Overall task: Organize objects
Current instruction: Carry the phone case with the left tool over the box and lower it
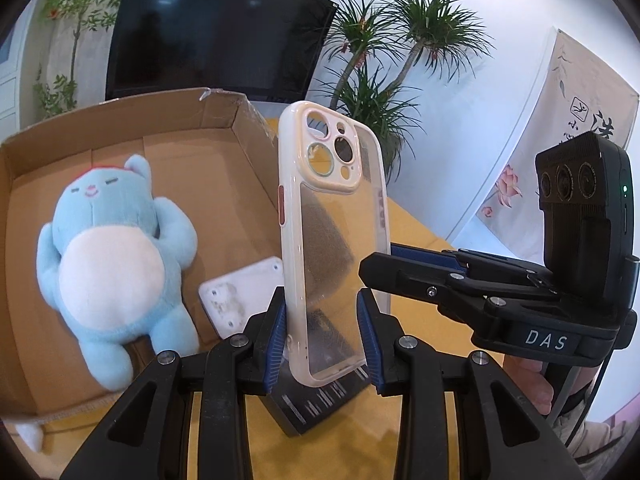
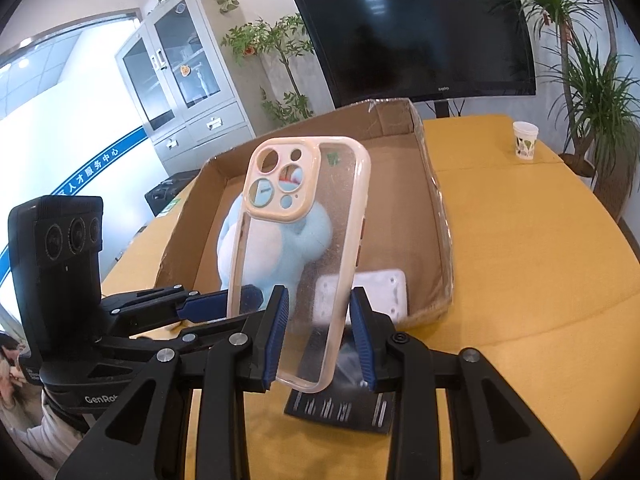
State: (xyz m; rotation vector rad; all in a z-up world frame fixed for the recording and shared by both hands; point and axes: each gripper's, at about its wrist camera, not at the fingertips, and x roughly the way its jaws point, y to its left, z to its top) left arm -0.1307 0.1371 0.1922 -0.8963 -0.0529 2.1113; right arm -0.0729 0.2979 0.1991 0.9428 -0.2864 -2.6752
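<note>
While two claws (image 1: 324, 336) (image 2: 320, 338) clamp one phone case (image 1: 332, 240) (image 2: 304, 248), one plush (image 1: 112, 264)

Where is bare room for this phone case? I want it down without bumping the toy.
Bare cardboard box floor runs along the right wall beyond the white plate, and at the far end past the blue plush toy. The yellow table right of the box is open up to the paper cup. Toy and plate crowd the near floor.

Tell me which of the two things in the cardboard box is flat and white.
The small plate with screw holes; the other is a soft, rounded blue plush toy lying on its back.
</note>
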